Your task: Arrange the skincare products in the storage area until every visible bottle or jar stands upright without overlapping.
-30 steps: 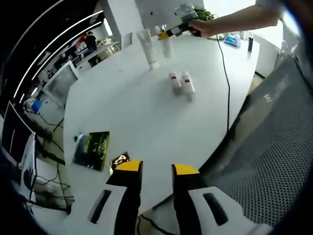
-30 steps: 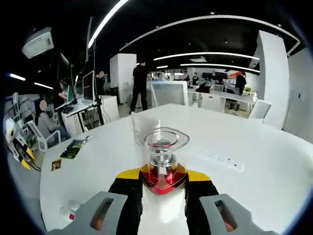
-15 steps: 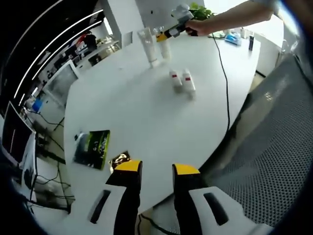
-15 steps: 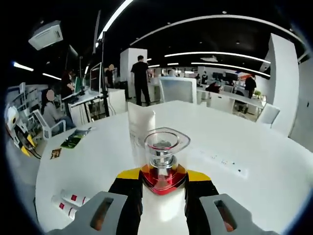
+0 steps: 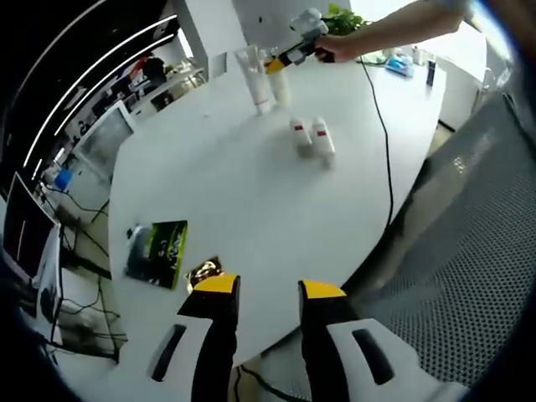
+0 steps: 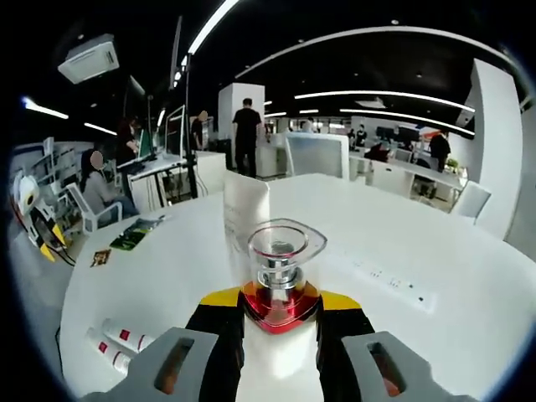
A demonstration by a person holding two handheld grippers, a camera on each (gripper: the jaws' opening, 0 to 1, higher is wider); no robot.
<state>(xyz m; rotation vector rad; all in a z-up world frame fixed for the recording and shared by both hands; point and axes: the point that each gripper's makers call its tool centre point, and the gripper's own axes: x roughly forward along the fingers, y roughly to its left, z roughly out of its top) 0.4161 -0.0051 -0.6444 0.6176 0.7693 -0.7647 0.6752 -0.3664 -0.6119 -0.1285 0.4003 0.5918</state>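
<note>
My right gripper is shut on a small bottle with a red base and a clear cap. Just behind it a tall white tube stands upright on the white table. Two small white tubes with red labels lie side by side at the lower left. From the left gripper view these lying tubes are mid-table, the tall tube is at the far side, and the right gripper holds its bottle right beside that tube. My left gripper is open over the near table edge.
A green packet and a small dark-gold sachet lie near the left gripper. A black cable runs across the table. A grey mesh chair is at the right. A power strip lies beyond the bottle.
The right gripper has carried its bottle closer to the tall white tube, and the two lying tubes have come into its view. The left gripper has stayed put.
</note>
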